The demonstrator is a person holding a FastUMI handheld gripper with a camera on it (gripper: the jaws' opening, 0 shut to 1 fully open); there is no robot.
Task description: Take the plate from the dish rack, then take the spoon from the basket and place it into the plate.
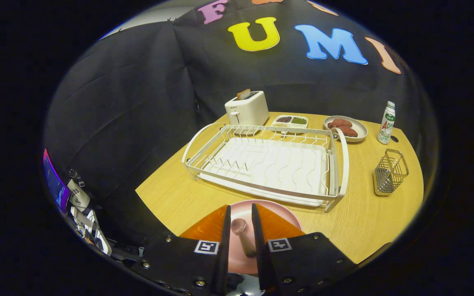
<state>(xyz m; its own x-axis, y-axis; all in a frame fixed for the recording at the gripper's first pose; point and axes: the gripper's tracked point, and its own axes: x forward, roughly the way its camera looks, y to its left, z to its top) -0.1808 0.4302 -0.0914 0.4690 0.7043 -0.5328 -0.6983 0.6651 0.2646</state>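
A pink plate (279, 211) lies on the wooden table, just in front of the white dish rack (337, 164), whose slots stand bare. A pinkish spoon (243, 236) lies on the plate, bowl end pointing toward the rack. My gripper (240, 213) hangs right over the plate with the spoon in the gap between its fingers. The gap is wider than the spoon handle, and the left finger is clear of it. The wire basket (390, 172) stands on the right side of the table, beyond the fingers.
Behind the rack stand a white toaster (247, 109), a divided snack tray (289, 121) and a plate of reddish food (346, 127). A small bottle (386, 122) is at the far right. The table edge (154, 205) drops off left of the plate.
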